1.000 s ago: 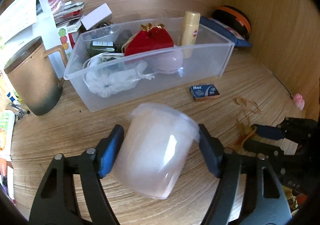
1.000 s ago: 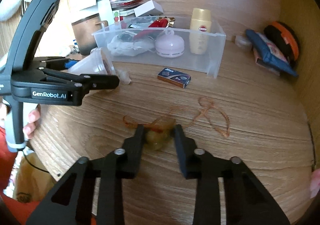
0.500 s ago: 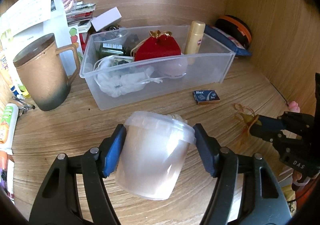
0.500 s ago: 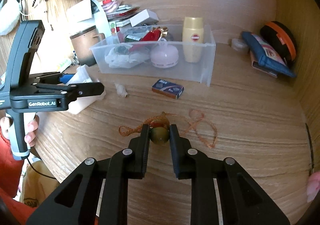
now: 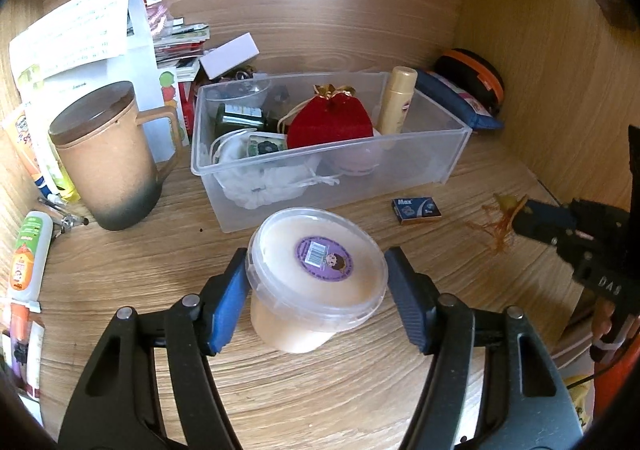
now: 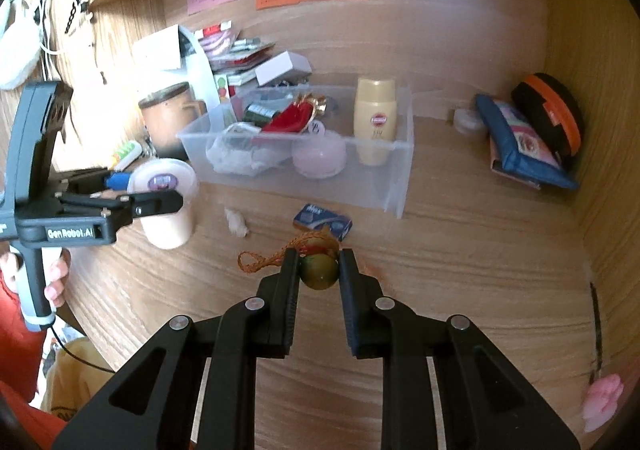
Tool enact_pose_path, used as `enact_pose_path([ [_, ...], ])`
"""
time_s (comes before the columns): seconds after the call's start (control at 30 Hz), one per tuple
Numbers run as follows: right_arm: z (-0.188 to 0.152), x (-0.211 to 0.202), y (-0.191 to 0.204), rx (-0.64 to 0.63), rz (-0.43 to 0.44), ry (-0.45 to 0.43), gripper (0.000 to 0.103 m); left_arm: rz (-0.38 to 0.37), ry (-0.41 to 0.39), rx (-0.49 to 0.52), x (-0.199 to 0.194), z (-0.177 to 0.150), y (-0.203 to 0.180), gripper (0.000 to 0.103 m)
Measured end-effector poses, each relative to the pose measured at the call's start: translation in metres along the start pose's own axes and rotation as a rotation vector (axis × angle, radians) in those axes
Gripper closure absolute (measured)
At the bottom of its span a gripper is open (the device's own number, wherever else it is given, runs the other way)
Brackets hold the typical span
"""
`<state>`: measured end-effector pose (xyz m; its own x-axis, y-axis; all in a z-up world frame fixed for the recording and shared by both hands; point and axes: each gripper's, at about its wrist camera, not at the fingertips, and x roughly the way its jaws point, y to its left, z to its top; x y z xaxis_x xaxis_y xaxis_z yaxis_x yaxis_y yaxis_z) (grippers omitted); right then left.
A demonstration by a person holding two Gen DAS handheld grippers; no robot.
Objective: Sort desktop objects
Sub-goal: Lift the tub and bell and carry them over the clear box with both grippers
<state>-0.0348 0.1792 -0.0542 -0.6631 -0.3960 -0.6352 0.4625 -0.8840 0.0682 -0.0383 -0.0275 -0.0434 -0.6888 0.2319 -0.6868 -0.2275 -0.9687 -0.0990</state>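
Observation:
My left gripper (image 5: pixel 316 278) is shut on a translucent lidded tub (image 5: pixel 320 270) with a purple sticker, held upright just above the desk; the right wrist view shows that tub (image 6: pixel 168 206) at the left. My right gripper (image 6: pixel 319 266) is shut on a green-brown bead charm (image 6: pixel 319 273), and its orange cord (image 6: pixel 264 260) trails off to the left above the wood. The left wrist view has the same charm (image 5: pixel 504 206) hanging from the right gripper's tips at the right edge. Behind both stands a clear plastic bin (image 5: pixel 328 158) with several items inside.
A small blue box (image 6: pixel 322 220) and a white scrap (image 6: pixel 236 224) lie in front of the bin. A brown lidded mug (image 5: pixel 108 166), papers and tubes crowd the left. A blue pouch (image 6: pixel 524 142) and a black-orange case (image 6: pixel 550 114) sit at the back right corner.
The tub went from tilted on its side to upright and rose slightly. My right gripper closed on the bead and lifted it, pulling the cord off the desk.

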Motion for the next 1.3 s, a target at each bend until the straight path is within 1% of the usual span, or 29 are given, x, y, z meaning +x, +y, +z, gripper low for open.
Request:
enact_pose_path([
  [0.2, 0.014, -0.002, -0.001, -0.028, -0.01, -0.015, 0.085, -0.012, -0.005, -0.016, -0.001, 0.001, 0.002, 0.037],
  [0.37, 0.026, -0.002, -0.002, -0.04, -0.007, -0.027, 0.085, -0.015, -0.034, -0.013, -0.009, 0.009, 0.003, 0.037],
  [0.57, 0.045, -0.004, -0.002, -0.053, -0.001, -0.054, 0.085, -0.023, -0.076, -0.01, -0.023, 0.027, 0.006, 0.037],
  [0.63, 0.053, -0.005, -0.001, -0.068, -0.007, -0.062, 0.085, -0.024, -0.082, -0.007, -0.026, 0.033, 0.007, 0.037],
  [0.77, 0.068, -0.007, 0.001, -0.102, -0.017, -0.078, 0.085, -0.053, -0.087, -0.018, -0.03, 0.047, 0.013, 0.037],
  [1.0, 0.1, -0.012, 0.006, -0.146, -0.02, -0.124, 0.085, -0.064, -0.117, -0.03, -0.037, 0.072, 0.021, 0.037],
  [1.13, 0.118, -0.01, 0.01, -0.161, -0.031, -0.147, 0.085, -0.062, -0.123, -0.027, -0.035, 0.088, 0.027, 0.037],
  [1.3, 0.134, 0.003, 0.01, -0.162, -0.033, -0.149, 0.085, -0.057, -0.116, -0.027, -0.023, 0.103, 0.033, 0.037],
])
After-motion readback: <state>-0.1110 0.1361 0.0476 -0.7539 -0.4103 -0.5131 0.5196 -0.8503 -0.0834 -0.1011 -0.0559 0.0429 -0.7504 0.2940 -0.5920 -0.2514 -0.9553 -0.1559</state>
